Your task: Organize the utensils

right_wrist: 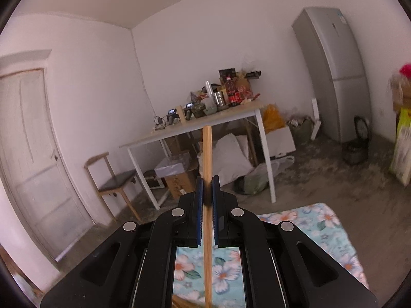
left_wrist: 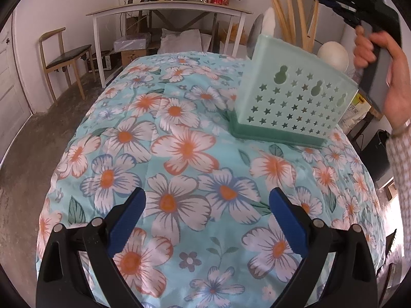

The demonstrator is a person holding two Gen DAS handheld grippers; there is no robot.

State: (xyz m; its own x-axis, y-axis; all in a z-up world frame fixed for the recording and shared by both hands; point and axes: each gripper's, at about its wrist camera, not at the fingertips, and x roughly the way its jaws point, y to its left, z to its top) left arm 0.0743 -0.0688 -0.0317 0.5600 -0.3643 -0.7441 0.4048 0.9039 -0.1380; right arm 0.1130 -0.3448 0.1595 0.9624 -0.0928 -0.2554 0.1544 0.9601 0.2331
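A pale green plastic utensil holder [left_wrist: 292, 95] with star-shaped holes stands on the floral tablecloth [left_wrist: 179, 154] at the right. Several wooden handles [left_wrist: 285, 12] and white spoon heads [left_wrist: 334, 55] stick up behind its rim. My left gripper [left_wrist: 206, 197] is open and empty, low over the cloth, left and in front of the holder. My right gripper [right_wrist: 207, 179] is shut on a thin wooden utensil handle [right_wrist: 207, 154], held upright high above the table. The right gripper also shows in the left wrist view [left_wrist: 334, 2], raised above the holder.
A white desk [right_wrist: 205, 128] piled with bottles and clutter stands against the far wall, with a wooden chair [right_wrist: 115, 179] beside it. A grey fridge [right_wrist: 331, 71] is at the right. Boxes and bags lie under the desk. The tablecloth's edge [right_wrist: 321, 220] shows below.
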